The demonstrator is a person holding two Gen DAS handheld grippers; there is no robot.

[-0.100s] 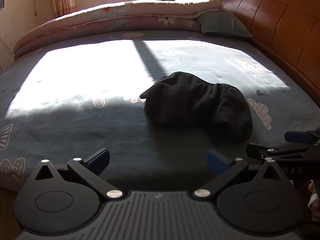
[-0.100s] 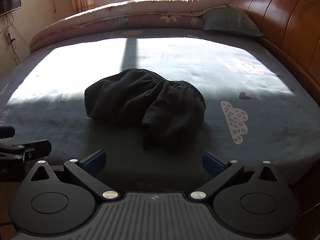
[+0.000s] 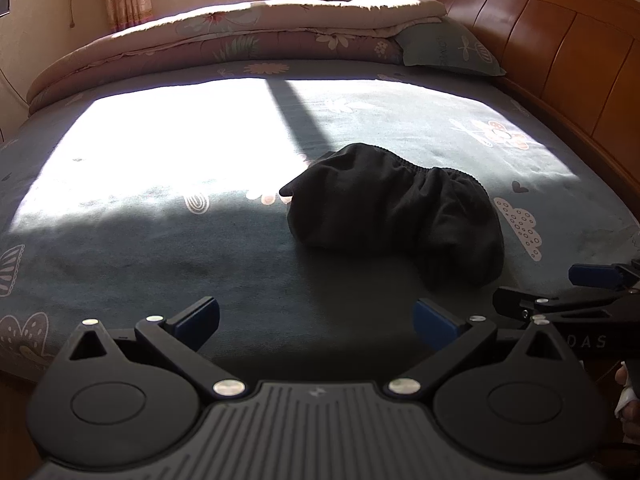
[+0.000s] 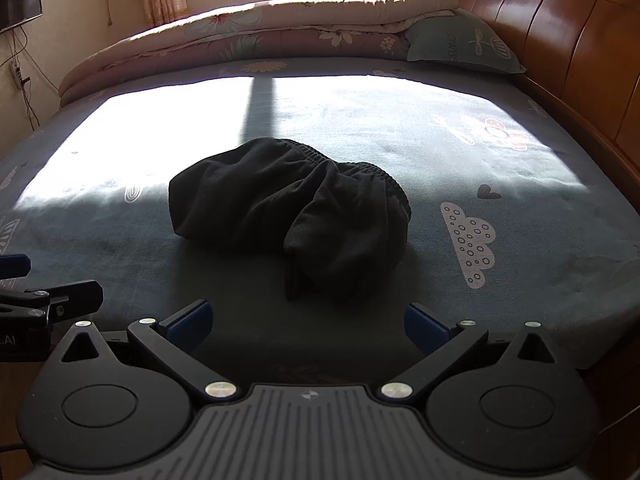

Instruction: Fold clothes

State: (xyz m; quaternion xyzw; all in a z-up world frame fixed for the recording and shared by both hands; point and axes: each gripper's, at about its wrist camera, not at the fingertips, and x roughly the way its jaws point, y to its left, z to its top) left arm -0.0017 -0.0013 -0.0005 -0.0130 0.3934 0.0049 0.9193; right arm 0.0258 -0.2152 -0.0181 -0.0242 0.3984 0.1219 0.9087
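Observation:
A crumpled black garment (image 3: pixel 394 208) (image 4: pixel 292 208) with an elastic waistband lies bunched on the blue-grey bed sheet (image 3: pixel 160 248) (image 4: pixel 520 168). My left gripper (image 3: pixel 316 322) hovers over the near edge of the bed, short of the garment and to its left, jaws wide open and empty. My right gripper (image 4: pixel 306 320) also hangs near the bed's front edge, just short of the garment, open with nothing between its blue pads. The right gripper's fingers (image 3: pixel 596 276) show at the right edge of the left wrist view. A finger of the left gripper (image 4: pixel 60 298) shows at the left edge of the right wrist view.
A folded floral quilt (image 3: pixel 240 36) (image 4: pixel 260 28) and a blue pillow (image 3: pixel 448 48) (image 4: pixel 464 48) lie at the far side of the bed. A wooden headboard (image 3: pixel 560 40) (image 4: pixel 560 40) runs along the right. Strong sunlight covers the sheet's far half. A person's fingers (image 3: pixel 626 392) show at the right edge.

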